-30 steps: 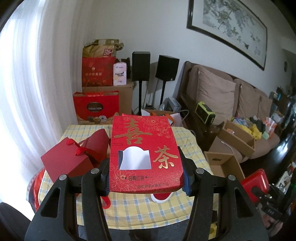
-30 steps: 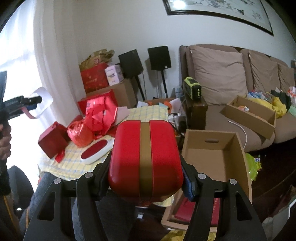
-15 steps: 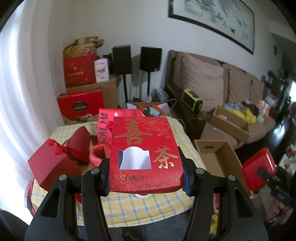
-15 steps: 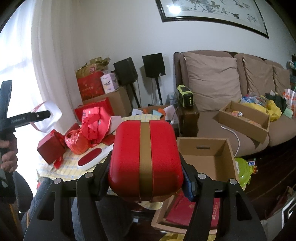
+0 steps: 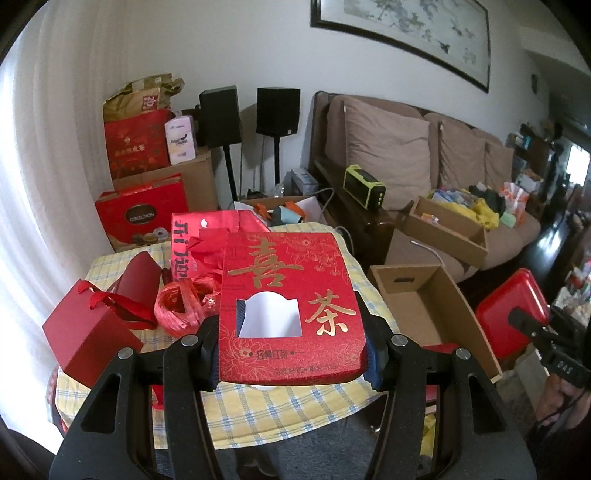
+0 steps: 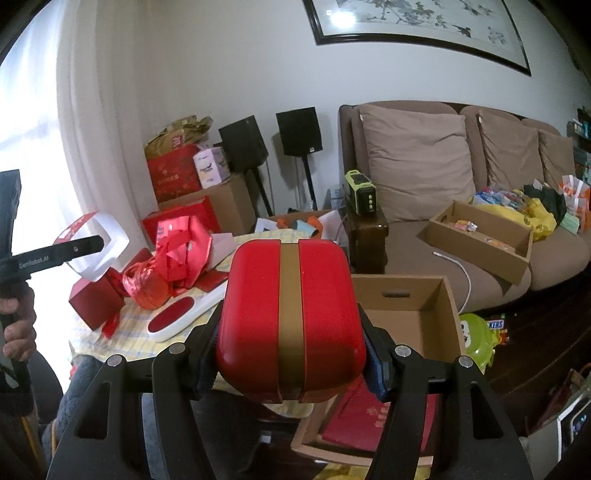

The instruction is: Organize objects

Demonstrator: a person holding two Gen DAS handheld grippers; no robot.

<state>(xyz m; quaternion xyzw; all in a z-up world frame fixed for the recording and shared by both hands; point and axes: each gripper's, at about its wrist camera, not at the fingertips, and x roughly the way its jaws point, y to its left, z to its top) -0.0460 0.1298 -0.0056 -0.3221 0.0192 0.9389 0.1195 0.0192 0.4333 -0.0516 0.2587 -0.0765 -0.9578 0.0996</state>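
- Living room: white wall, framed painting point(image 6: 417, 26), brown sofa point(image 6: 461, 173) with cushions, two black speakers point(image 5: 251, 112) on stands, white curtain at the window side.
- Worktop point(image 5: 258, 410) with yellow checked cloth sits under and ahead of the left tongs point(image 5: 291, 352), cluttered with red packaging.
- Left tongs pinch a flat red tea box point(image 5: 288, 306) with gold characters and a cut-out window, pads pressing on both long sides; box held above the worktop's near edge.
- Beyond the left tongs, to their left: dark red gift box point(image 5: 90, 332) with ribbon, crumpled red plastic bag point(image 5: 183, 304), red paper bag point(image 5: 192, 243) behind it.
- Right tongs point(image 6: 291, 363) pinch a rounded red case point(image 6: 291, 317) with a gold centre band, pads on both its sides.
- Open cardboard box point(image 6: 410, 317) stands on the floor just right of and beyond the right tongs; a flat red item lies in it, below the case.
- Left of the right tongs: white tray with red oval inset point(image 6: 184, 317) on the worktop.
- A hand point(image 6: 16, 325) grips the left tool's handle at the far left edge of the right view.
- More red gift boxes stacked on a cardboard carton point(image 5: 199, 181) against the far wall.
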